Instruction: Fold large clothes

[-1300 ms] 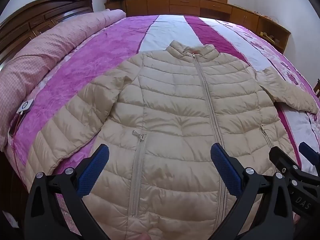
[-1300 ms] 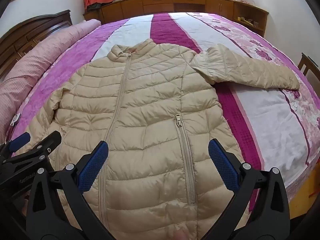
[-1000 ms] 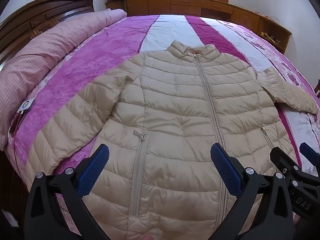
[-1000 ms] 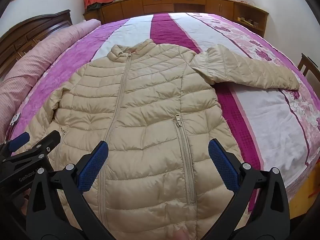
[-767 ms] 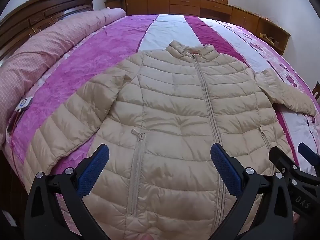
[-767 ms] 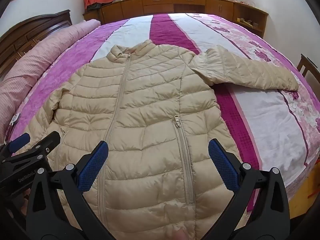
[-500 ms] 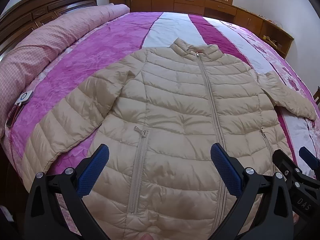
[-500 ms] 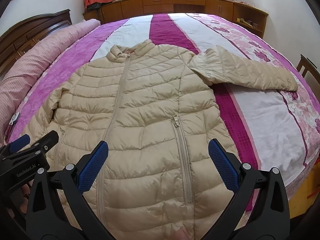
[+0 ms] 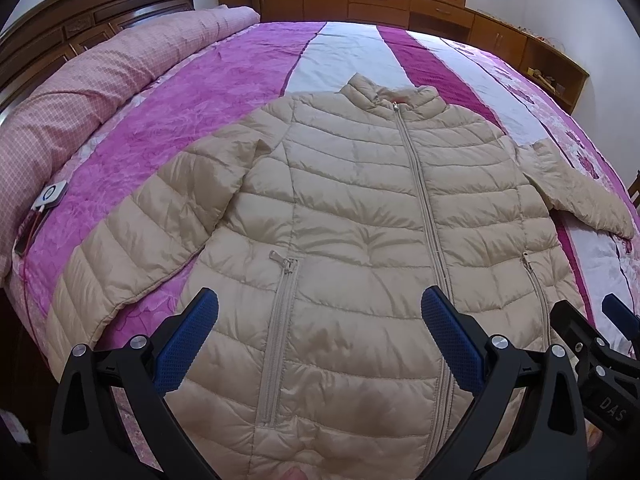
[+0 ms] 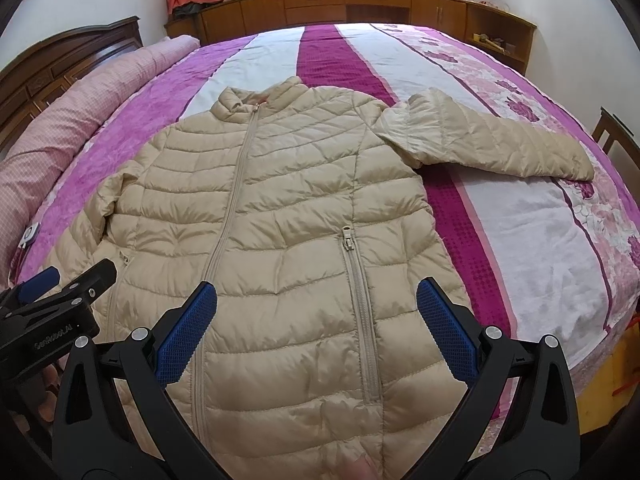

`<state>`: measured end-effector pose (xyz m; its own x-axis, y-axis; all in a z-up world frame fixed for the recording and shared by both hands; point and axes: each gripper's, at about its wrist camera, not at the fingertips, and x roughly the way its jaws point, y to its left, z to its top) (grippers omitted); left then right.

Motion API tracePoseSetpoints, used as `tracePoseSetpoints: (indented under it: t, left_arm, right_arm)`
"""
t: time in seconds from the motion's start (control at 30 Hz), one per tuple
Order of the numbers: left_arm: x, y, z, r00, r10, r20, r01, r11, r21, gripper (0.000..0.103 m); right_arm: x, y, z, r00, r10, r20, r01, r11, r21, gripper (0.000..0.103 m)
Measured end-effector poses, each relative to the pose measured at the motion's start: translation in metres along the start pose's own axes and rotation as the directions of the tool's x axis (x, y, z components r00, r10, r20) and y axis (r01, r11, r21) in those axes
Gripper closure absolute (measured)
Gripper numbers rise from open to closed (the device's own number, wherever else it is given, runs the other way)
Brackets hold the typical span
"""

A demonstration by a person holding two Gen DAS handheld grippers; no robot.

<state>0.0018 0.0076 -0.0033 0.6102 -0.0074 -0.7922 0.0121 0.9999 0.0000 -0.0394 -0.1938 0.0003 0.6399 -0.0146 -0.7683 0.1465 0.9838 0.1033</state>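
A beige quilted puffer jacket [image 9: 360,216] lies flat, zipped, front up on the bed, collar away from me. It also shows in the right wrist view [image 10: 280,208]. Its left sleeve [image 9: 132,240] runs toward the bed's near left edge; its right sleeve [image 10: 492,140] stretches out to the right. My left gripper [image 9: 320,312] hovers open and empty above the hem near the left pocket zipper. My right gripper [image 10: 316,304] hovers open and empty above the hem near the right pocket zipper.
The bed has a purple, white and magenta striped cover [image 9: 224,92]. A pink rolled quilt [image 9: 100,92] lies along the dark wooden headboard [image 9: 80,28] at left. A small white device [image 9: 50,196] lies beside it. Wooden cabinets [image 10: 360,4] line the far wall. A chair [image 10: 616,140] stands at right.
Both grippers have shifted slightly, so the jacket sits a little lower in the views. The jacket has not moved and both grippers stay open.
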Motion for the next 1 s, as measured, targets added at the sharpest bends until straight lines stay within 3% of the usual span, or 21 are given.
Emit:
tracePoseSetpoints:
  t: [1.0]
  left_arm:
    - [-0.009, -0.006, -0.004, 1.000, 0.004, -0.017, -0.004, 1.000, 0.026, 0.005]
  right_arm:
    - [-0.012, -0.004, -0.003, 1.000, -0.003, -0.001, 0.003, 1.000, 0.011, 0.004]
